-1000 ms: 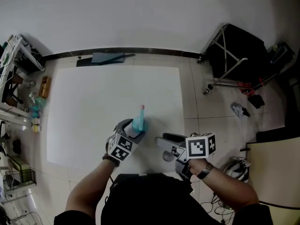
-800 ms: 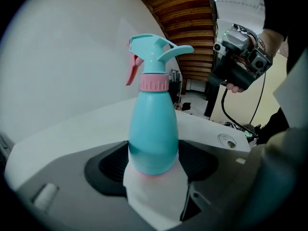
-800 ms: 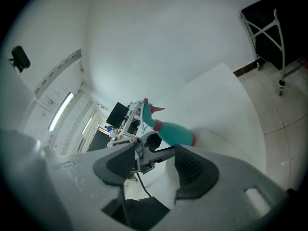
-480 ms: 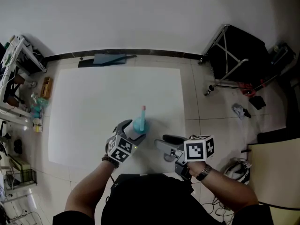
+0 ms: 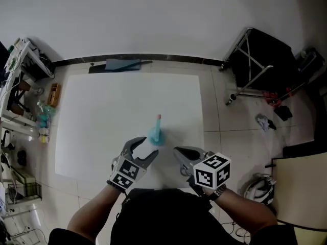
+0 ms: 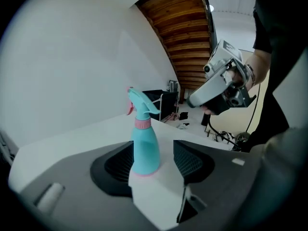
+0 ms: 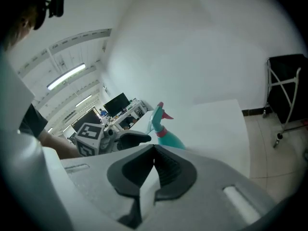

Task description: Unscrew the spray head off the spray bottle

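A teal spray bottle (image 5: 156,135) with a teal spray head (image 6: 140,104) and pink collar stands upright on the white table (image 5: 102,111). My left gripper (image 5: 144,148) is just short of the bottle on the near side. Its jaws stand open and have just been closing, with nothing pressed between them. In the left gripper view the bottle (image 6: 144,150) lines up with the gap of that gripper (image 6: 156,166) without touching the pads. To the bottle's right, my right gripper (image 5: 180,152) has just closed on nothing; its jaws (image 7: 154,150) meet, and the bottle (image 7: 166,131) shows beyond them.
A black folding cart (image 5: 260,55) stands on the tiled floor at the right, with small items around it. Cluttered shelves (image 5: 20,86) line the left edge. A blue flat object (image 5: 122,64) lies by the far wall.
The left gripper, which was around the bottle, has drawn back toward me and risen off it. The right gripper has rolled and its jaws have gone from open to shut.
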{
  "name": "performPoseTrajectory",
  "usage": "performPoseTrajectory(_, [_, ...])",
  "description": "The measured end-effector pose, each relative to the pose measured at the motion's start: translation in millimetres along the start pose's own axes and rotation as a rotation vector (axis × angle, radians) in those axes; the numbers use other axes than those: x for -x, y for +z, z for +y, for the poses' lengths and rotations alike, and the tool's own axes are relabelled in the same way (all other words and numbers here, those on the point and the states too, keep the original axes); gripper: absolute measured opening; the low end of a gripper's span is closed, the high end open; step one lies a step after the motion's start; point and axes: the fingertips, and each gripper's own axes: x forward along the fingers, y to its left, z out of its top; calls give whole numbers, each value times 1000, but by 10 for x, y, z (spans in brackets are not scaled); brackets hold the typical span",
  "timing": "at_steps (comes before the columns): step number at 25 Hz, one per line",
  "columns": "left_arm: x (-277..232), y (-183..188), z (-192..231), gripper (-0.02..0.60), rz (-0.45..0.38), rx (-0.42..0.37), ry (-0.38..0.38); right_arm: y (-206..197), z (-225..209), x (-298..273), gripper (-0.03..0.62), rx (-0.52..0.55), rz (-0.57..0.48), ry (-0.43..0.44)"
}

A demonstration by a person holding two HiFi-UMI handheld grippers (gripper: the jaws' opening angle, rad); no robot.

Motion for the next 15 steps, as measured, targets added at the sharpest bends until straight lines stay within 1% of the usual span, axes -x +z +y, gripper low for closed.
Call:
performPoseTrajectory(5, [181,166,-144,206,-31,75,0,8,126,-54,-9,106,-16,-20])
performPoseTrajectory(8, [243,267,-228,131,-54,118,-6,21,201,-92,-9,174,-19,-29])
performPoseTrajectory(11, [273,341,-270,22,-70,158,-12,34,242,-109,-9,209,-23,-34])
performPoseTrajectory(15, [281,338,-272,17,-64,193,-15,28,248,-122,-9,219,-29,-33])
